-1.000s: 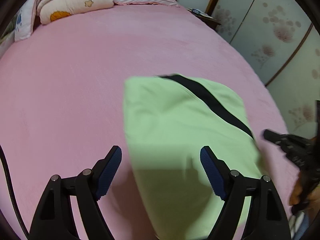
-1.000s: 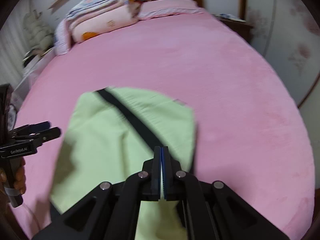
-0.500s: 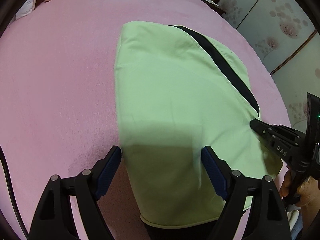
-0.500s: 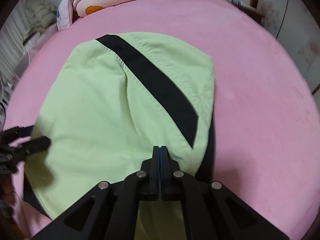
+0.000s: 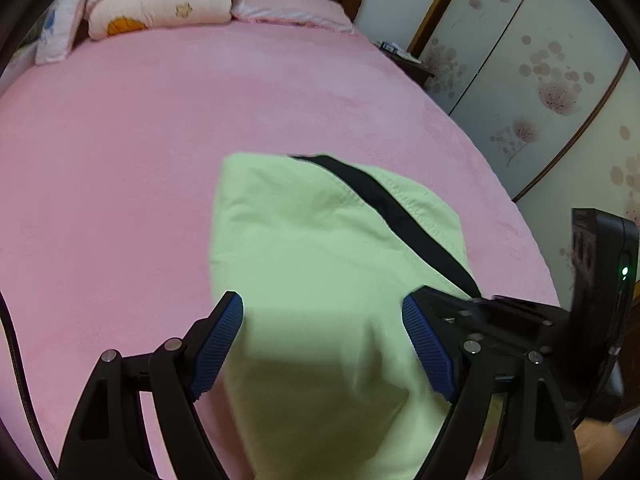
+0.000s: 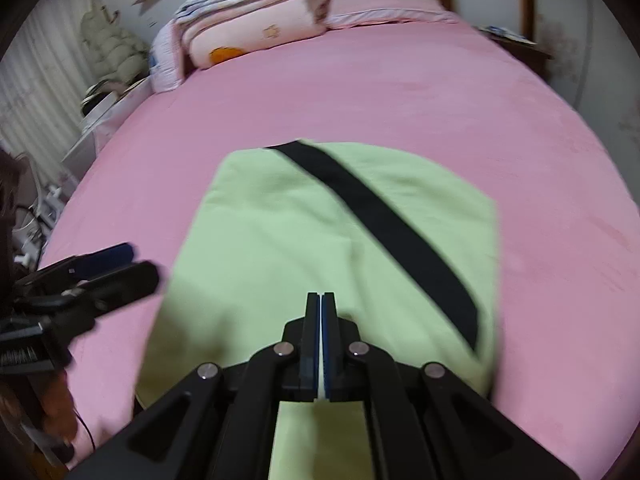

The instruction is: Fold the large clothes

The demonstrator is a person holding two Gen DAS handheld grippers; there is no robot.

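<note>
Left tongs (image 5: 322,344): jaws spread wide over the cloth, gripping nothing.
Right tongs (image 6: 321,312): jaws pressed together, seemingly empty.
Pink bed (image 5: 120,168): carries the garment.
Pale green cotton garment with black stripe (image 6: 288,248): folded flat mid-bed; probably soft, light, floppy; pinch near-edge corners.

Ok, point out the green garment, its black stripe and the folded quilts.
green garment (image 6: 272,248), right wrist view, bare green panel left of the stripe.
black stripe (image 6: 384,216), right wrist view, middle of the band.
folded quilts (image 5: 160,4), left wrist view, front of the stack.
</note>
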